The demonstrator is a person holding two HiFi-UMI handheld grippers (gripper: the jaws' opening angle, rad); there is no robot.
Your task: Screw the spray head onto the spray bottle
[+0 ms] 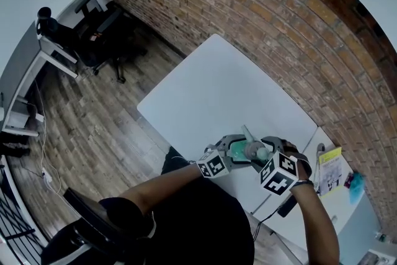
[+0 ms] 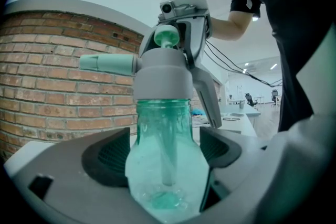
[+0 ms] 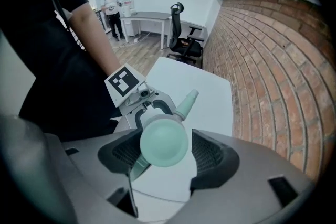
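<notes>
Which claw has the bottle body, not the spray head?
The left claw: it clamps the green bottle low down. The right claw sits above it, around the spray head.

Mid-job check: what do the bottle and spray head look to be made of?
Bottle: likely clear green-tinted plastic, glossy; the dip tube shows through its wall; glass can't be ruled out. Spray head: opaque grey plastic, matte, with no glare; its nozzle and top cap look like pale green matte plastic.
</notes>
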